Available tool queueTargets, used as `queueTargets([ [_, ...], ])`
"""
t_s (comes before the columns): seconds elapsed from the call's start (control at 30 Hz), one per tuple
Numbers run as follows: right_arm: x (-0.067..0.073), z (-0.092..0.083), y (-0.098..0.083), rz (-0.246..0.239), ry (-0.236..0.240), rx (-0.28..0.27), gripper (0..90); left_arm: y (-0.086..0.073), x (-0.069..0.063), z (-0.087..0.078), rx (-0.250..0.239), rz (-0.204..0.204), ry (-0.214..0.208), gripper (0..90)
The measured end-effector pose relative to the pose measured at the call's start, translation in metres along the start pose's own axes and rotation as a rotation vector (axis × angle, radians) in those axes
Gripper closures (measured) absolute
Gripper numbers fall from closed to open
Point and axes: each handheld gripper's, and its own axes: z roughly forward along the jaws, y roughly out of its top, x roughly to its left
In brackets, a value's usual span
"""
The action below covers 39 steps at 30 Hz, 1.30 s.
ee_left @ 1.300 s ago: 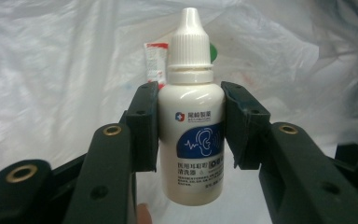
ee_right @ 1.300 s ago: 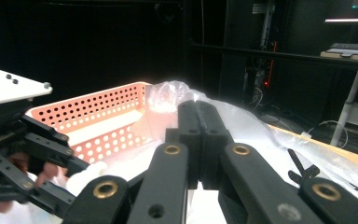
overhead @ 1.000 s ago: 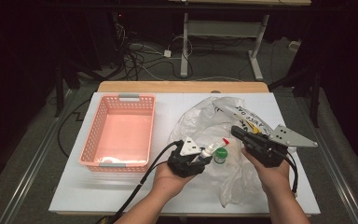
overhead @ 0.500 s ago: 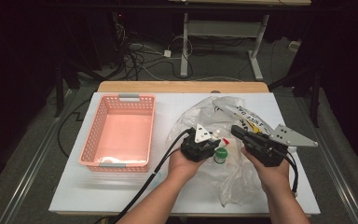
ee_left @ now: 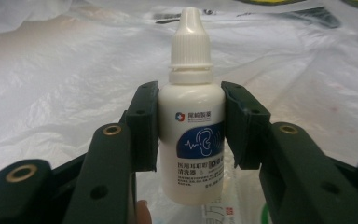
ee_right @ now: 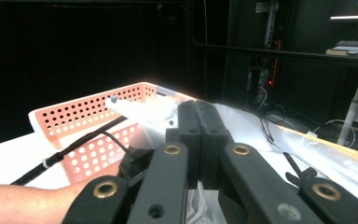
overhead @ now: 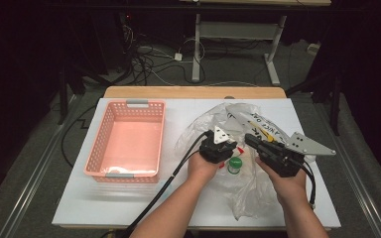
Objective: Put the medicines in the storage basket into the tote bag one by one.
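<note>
The left tongs (ee_left: 191, 126) clamp a dropper bottle (ee_left: 192, 135) above the plastic bag (overhead: 238, 124); the right tongs (ee_right: 198, 140) are closed, empty. Likely remaining: carrying it to the basket (overhead: 104, 171).

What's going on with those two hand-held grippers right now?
Left hand-held gripper shut on dropper bottle, upright over the plastic bag. Right hand-held gripper shut, empty. Pink basket to the left, nothing blocking.
</note>
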Motion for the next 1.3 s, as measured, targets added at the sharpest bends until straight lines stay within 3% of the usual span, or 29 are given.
queueTargets([
  [0.23,-0.002,0.001,-0.002,0.008,-0.005,0.004,90.0,-0.006,0.002,0.008,0.065,-0.001,0.012,57.3],
  [0.5,-0.002,0.000,-0.002,0.011,-0.008,0.000,90.0,-0.003,-0.003,-0.005,0.100,0.017,0.045,39.6],
  [0.6,-0.002,-0.001,-0.001,0.012,-0.009,-0.002,90.0,-0.003,-0.008,-0.016,0.106,0.030,0.062,37.3],
  [0.67,-0.003,-0.002,-0.001,0.009,-0.009,-0.003,90.0,-0.004,-0.012,-0.025,0.089,0.020,0.040,36.3],
  [0.8,-0.003,-0.003,0.000,0.011,-0.011,-0.004,90.0,-0.010,-0.023,-0.048,0.069,0.050,0.029,36.3],
  [1.03,-0.002,-0.003,0.000,0.010,-0.012,-0.003,90.0,-0.025,-0.027,-0.091,0.035,0.057,0.004,36.3],
  [1.3,-0.003,-0.003,0.000,0.011,-0.018,0.000,90.0,-0.053,-0.025,-0.124,0.105,0.040,-0.024,31.7],
])
